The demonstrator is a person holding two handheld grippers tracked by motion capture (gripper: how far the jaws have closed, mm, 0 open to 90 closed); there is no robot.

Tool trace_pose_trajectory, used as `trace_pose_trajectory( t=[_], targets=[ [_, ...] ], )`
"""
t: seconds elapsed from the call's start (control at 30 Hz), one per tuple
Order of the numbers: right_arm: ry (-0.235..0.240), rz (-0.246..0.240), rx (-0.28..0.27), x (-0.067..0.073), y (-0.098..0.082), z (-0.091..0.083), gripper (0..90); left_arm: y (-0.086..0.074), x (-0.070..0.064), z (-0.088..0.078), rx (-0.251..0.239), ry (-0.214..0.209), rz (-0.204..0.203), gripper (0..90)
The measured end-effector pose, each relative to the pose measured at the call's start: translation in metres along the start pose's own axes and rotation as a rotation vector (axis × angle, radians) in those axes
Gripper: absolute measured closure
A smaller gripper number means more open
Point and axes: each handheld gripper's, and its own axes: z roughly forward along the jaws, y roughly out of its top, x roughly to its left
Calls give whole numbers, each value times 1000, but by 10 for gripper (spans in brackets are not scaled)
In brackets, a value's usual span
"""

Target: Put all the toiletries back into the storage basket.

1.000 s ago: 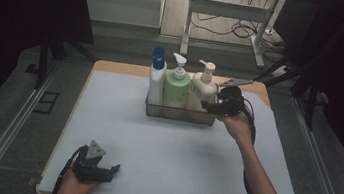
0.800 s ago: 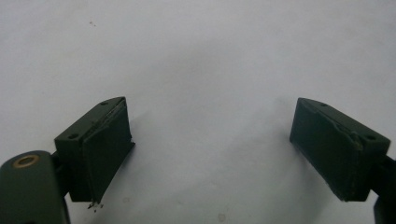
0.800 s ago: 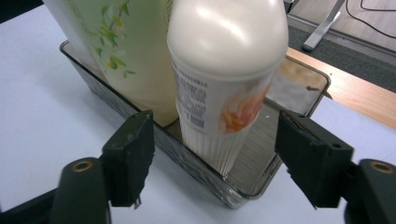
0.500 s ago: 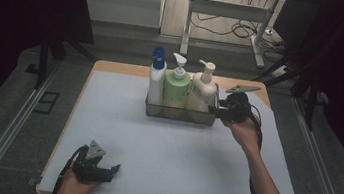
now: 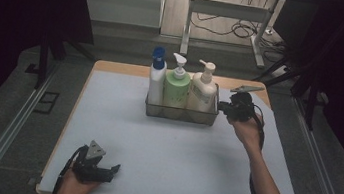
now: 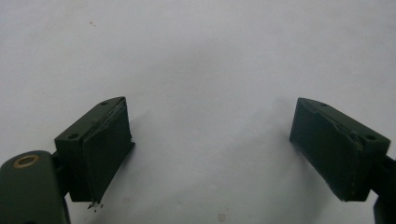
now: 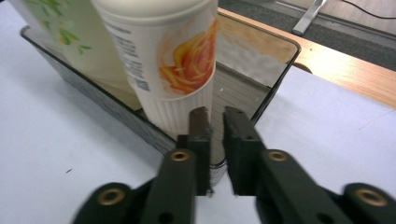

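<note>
Basket: a dark wire-mesh basket (image 5: 181, 114) with a thin rim and rounded corners stands on the desk (image 5: 177, 153); its near wall (image 7: 140, 123) sits between the jaws of the right hand-held gripper (image 7: 215, 116).
Right hand-held gripper: at the basket's right end (image 5: 224, 109), jaws just closed and pinching the mesh wall, a narrow gap between the pads.
Cream bottle: the cream pump bottle (image 7: 163, 60), with a ribbed base, stands inside the basket directly beyond the jaws; the right gripper view shows an orange flower print and small printed text too blurred to read.
Green bottle: a green pump bottle (image 5: 176, 90) with a leaf print stands farther along the basket.
Blue-capped bottle: a white bottle with a blue cap (image 5: 156, 77) fills the end farthest from the right hand-held gripper.
Left hand-held gripper: well apart from the basket at the desk's near edge (image 5: 112, 170); jaws spread wide over bare surface (image 6: 210, 140), nothing between them.
Desk: pale matte sheet over a wooden top whose edge shows beyond the basket.
</note>
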Motion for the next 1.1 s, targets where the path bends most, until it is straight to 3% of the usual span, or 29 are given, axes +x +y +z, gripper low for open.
trace_pose_trajectory(
  t=[0.07, 0.4, 1.1],
  targets=[
    [-5, 5, 5, -2, 0, 5, 897, 0, 0, 0, 0, 0, 0, 123],
    [-19, 27, 17, -10, 4, 26, 900, 0, 0, 0, 0, 0, 0, 122],
    [21, 50, 60, -14, 8, 60, 900, 0, 0, 0, 0, -1, 0, 122]
  ],
)
